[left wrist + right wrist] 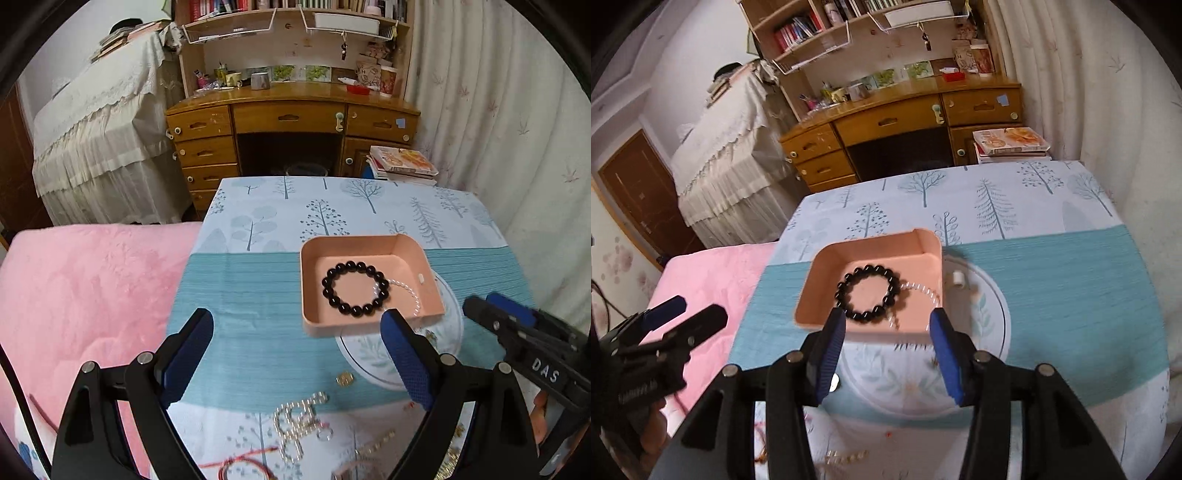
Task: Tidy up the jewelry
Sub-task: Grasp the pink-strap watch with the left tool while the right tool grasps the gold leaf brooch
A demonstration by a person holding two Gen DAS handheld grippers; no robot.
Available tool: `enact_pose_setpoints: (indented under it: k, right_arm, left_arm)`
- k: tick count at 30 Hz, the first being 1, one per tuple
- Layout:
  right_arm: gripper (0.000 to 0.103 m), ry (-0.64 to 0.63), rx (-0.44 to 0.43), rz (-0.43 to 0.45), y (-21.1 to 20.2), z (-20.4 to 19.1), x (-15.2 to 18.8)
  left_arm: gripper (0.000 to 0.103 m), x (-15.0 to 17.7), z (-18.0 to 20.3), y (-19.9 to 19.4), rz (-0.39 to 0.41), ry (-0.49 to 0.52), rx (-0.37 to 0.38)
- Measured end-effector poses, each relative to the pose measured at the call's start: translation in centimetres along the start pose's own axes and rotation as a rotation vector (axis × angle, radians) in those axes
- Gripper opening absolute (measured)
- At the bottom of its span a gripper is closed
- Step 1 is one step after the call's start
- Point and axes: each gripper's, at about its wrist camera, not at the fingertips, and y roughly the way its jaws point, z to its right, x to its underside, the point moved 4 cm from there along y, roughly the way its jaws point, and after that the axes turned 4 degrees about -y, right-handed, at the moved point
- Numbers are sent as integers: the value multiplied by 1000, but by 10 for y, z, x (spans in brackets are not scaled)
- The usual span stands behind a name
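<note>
The left gripper (297,354) hung wide open over the counter (251,288), its blue pads apart and empty. Ahead, a pink tray (424,266) held a black bracelet (354,288) overlapping a pearl strand (408,291), and sat partly on a round plate (373,358). Loose gold chains (299,417) and a red cord (240,467) lay near the counter's front edge. The right gripper (495,306) reached in from the right, beside the tray.
</note>
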Motion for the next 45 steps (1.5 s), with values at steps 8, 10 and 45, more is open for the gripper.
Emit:
enact_pose_setpoints:
  k: [8,10,45]
  right_arm:
    - [48,-56,26,-37,-37,-7,52]
    - [48,-80,22,-28,-46,-10,65]
    - [48,-325,58,-154,-8,12,175]
  left_arm:
    - [91,39,-4,-54,82,21,21]
    - [91,50,-7,-61,80,5,27]
    - [42,196,65,14,-268,73,207]
